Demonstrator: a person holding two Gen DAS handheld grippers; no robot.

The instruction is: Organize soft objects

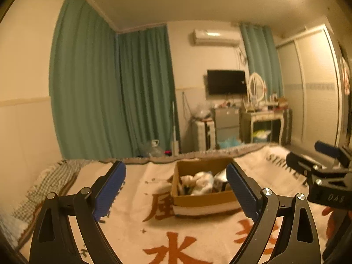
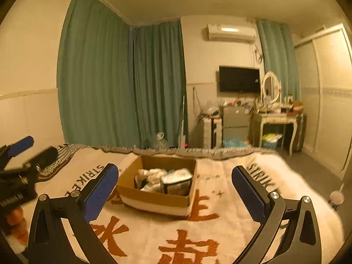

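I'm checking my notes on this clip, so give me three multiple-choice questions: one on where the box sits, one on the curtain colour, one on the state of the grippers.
1. Where is the cardboard box?
A. on the blanket on the bed
B. on the floor
C. on the dressing table

2. What colour are the curtains?
A. red
B. teal green
C. white

3. How are the left gripper and the right gripper?
A. both shut on cloth
B. one open, one shut
C. both open, holding nothing

Answers: 1 A, the box rests on the lettered blanket; 2 B, the drapes look teal green; 3 C, each view shows fingers spread wide with nothing between them.

Brown box (image 2: 154, 200), teal curtains (image 2: 123, 83).
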